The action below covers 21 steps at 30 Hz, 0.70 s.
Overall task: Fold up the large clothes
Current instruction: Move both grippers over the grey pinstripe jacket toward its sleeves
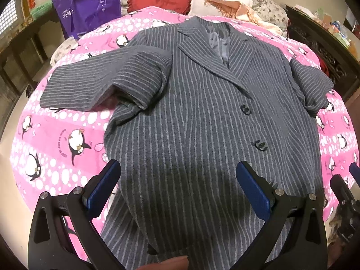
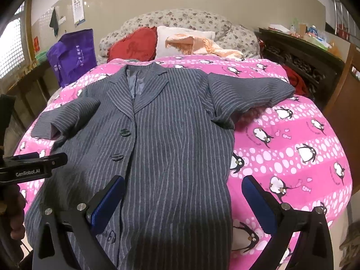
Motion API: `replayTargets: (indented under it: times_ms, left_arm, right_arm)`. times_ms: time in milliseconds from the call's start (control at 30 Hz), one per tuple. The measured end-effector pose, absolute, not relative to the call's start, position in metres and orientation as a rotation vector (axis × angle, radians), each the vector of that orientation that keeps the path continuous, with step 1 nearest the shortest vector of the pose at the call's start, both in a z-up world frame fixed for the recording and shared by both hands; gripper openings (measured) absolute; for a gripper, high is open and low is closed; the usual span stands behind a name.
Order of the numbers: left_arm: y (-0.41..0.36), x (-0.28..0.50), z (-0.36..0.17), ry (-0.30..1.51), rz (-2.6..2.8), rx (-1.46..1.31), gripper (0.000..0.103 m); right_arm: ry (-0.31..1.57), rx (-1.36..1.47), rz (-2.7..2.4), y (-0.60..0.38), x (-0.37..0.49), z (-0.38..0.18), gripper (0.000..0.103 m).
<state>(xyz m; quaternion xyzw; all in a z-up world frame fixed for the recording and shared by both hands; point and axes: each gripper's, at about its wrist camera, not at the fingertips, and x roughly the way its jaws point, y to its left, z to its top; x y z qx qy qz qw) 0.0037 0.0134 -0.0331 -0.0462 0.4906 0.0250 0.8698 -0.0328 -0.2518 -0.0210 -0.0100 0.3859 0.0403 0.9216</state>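
A grey pinstriped coat (image 1: 191, 112) lies front up and buttoned on a pink penguin bedspread (image 1: 56, 139), collar at the far end. Both short sleeves stick out sideways, the left one (image 1: 94, 85) and the right one (image 2: 247, 92). The coat also shows in the right wrist view (image 2: 162, 135). My left gripper (image 1: 177, 186) is open and empty above the coat's lower front. My right gripper (image 2: 183, 200) is open and empty above the coat's lower right edge. The right gripper's edge shows at the left view's right side (image 1: 346, 193). The left gripper shows side-on in the right view (image 2: 33, 164).
A red cushion (image 2: 135, 45), a white pillow (image 2: 180, 38) and an orange cloth (image 2: 202, 45) lie at the head of the bed. A purple bag (image 2: 72, 56) stands at the far left. A dark carved cabinet (image 2: 303, 60) runs along the right side.
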Motion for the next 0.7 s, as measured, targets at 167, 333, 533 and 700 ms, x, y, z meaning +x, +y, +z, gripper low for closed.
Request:
replayTargets:
  times_ms: [167, 333, 533, 700]
  left_arm:
    - [0.015, 0.006, -0.038, 1.036, 0.047, -0.110, 0.103]
    - [0.016, 0.006, -0.040, 1.040, 0.045, -0.114, 0.103]
    - [0.018, 0.004, -0.036, 1.030, 0.049, -0.115, 0.103]
    - [0.018, 0.002, -0.034, 1.028, 0.056, -0.108, 0.103]
  right_arm:
    - [0.815, -0.017, 0.059, -0.253, -0.028, -0.026, 0.103]
    - [0.815, -0.027, 0.063, -0.250, -0.029, -0.023, 0.103]
    - [0.805, -0.029, 0.066, -0.248, -0.032, -0.019, 0.103]
    - [0.794, -0.028, 0.068, -0.247, -0.031, -0.015, 0.103]
